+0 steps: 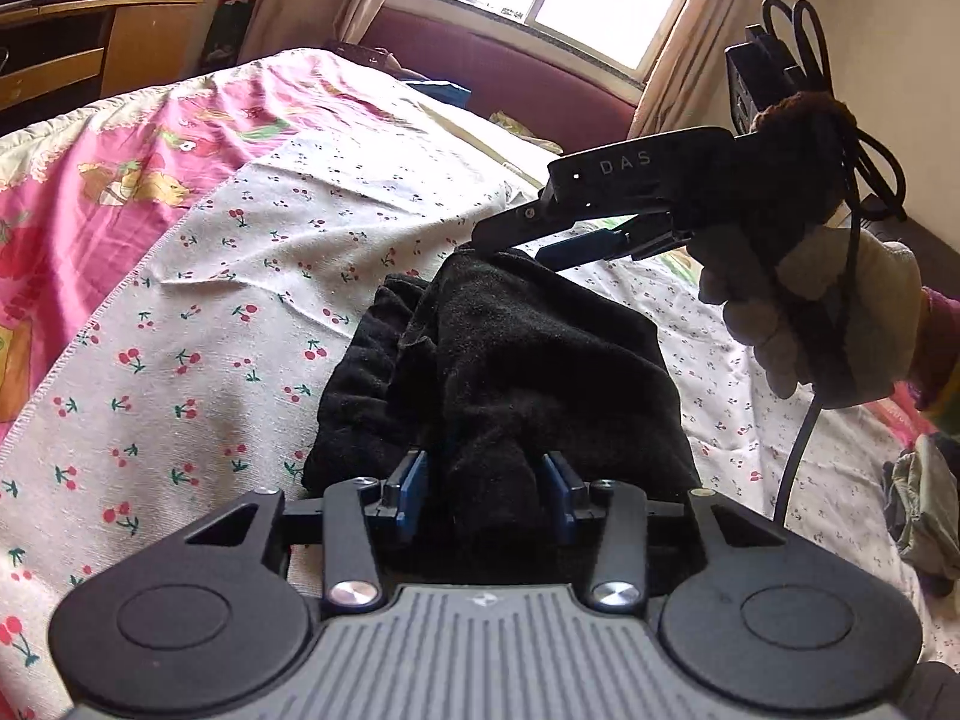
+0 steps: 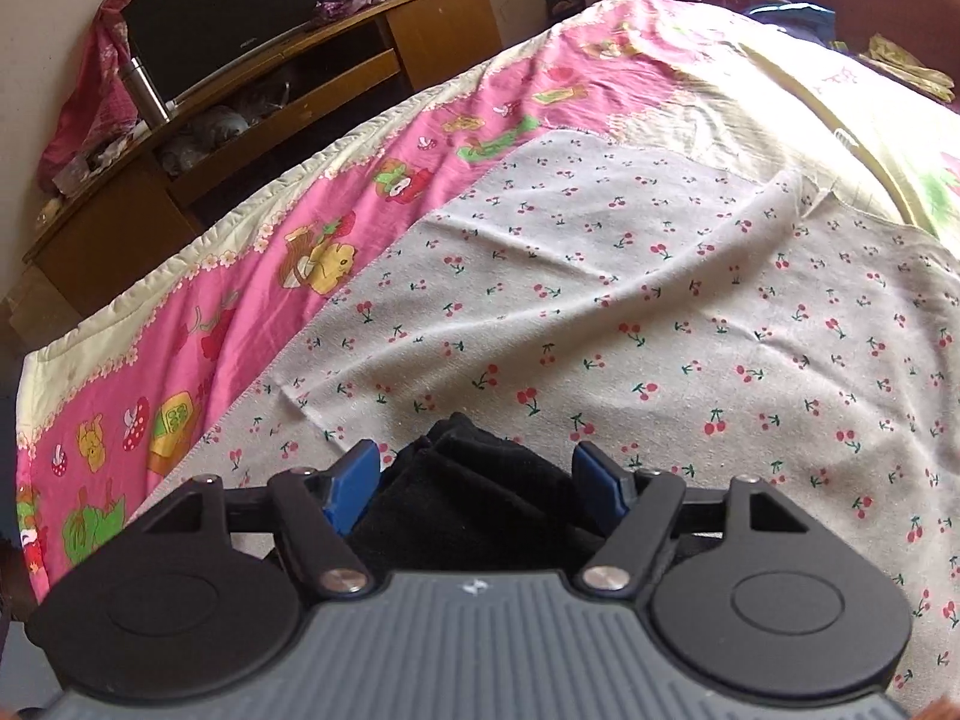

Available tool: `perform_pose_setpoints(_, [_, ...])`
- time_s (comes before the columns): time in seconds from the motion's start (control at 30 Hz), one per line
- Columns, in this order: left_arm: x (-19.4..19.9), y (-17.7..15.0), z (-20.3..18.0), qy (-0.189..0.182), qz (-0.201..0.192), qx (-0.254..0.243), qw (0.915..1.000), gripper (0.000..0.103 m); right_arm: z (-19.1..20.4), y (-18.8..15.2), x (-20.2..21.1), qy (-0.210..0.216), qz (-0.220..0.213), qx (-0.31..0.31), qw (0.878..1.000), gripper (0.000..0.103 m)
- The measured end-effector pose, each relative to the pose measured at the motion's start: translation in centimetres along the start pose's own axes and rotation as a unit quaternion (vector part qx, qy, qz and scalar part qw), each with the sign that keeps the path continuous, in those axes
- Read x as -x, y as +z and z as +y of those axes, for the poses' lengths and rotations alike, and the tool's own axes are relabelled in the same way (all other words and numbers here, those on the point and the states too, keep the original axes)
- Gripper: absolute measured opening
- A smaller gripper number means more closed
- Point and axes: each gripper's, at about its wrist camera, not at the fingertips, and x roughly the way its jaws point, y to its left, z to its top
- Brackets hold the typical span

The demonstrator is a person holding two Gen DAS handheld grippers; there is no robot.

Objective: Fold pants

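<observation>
While the black fleecy pants (image 1: 510, 372) lie bunched in a compact heap on the cherry-print white cloth (image 1: 240, 300) over the bed, both tools work opposite ends of that heap. Left gripper (image 1: 489, 489): blue pads straddle a ridge of fabric at the near end, not visibly pinching; jaws stand apart. Right gripper (image 2: 474, 480), held by a gloved hand (image 1: 828, 324), stands open over the far end, fabric between its pads, likely releasing or regripping a fold.
</observation>
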Motion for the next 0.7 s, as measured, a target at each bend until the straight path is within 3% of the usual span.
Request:
perform_pose_setpoints(0.1, [-0.8, -0.6, -0.7, 0.005, 0.01, -0.004, 0.9999, 0.064, -0.1, -0.6, -1.7, 0.008, 0.031, 0.034, 0.999, 0.071])
perform_pose_setpoints(0.23, [-0.7, -0.1, -0.9, 0.003, 0.008, -0.011, 0.9999, 0.037, 0.9, -1.3, -1.0, 0.006, 0.034, 0.042, 0.999, 0.025])
perform_pose_setpoints(0.3, [0.3, 0.8, -0.7, -0.015, 0.0, -0.006, 0.9999, 0.035, 0.9, -0.9, 0.8, 0.01, 0.018, 0.031, 0.999, 0.014])
perform_pose_setpoints(0.4, [1.8, 2.0, -1.2, 0.003, -0.024, -0.035, 0.9991, 0.034, 0.5, 0.2, 3.1, 0.022, -0.014, 0.012, 1.0, 0.012])
perform_pose_setpoints(0.5, [1.9, 3.0, -0.4, 0.01, -0.027, -0.029, 0.9992, 0.034, 0.5, 1.3, 3.1, 0.034, -0.037, 0.005, 0.999, 0.01])
perform_pose_setpoints(0.63, [-1.2, 1.4, 1.7, 0.057, 0.003, -0.04, 0.9976, 0.038, 0.1, 0.4, -2.7, 0.018, -0.018, -0.016, 1.0, 0.01])
perform_pose_setpoints(0.7, [-1.9, 0.9, 3.0, 0.059, -0.001, -0.038, 0.9975, 0.044, -0.3, -0.8, -5.6, 0.008, -0.025, -0.017, 1.0, 0.014])
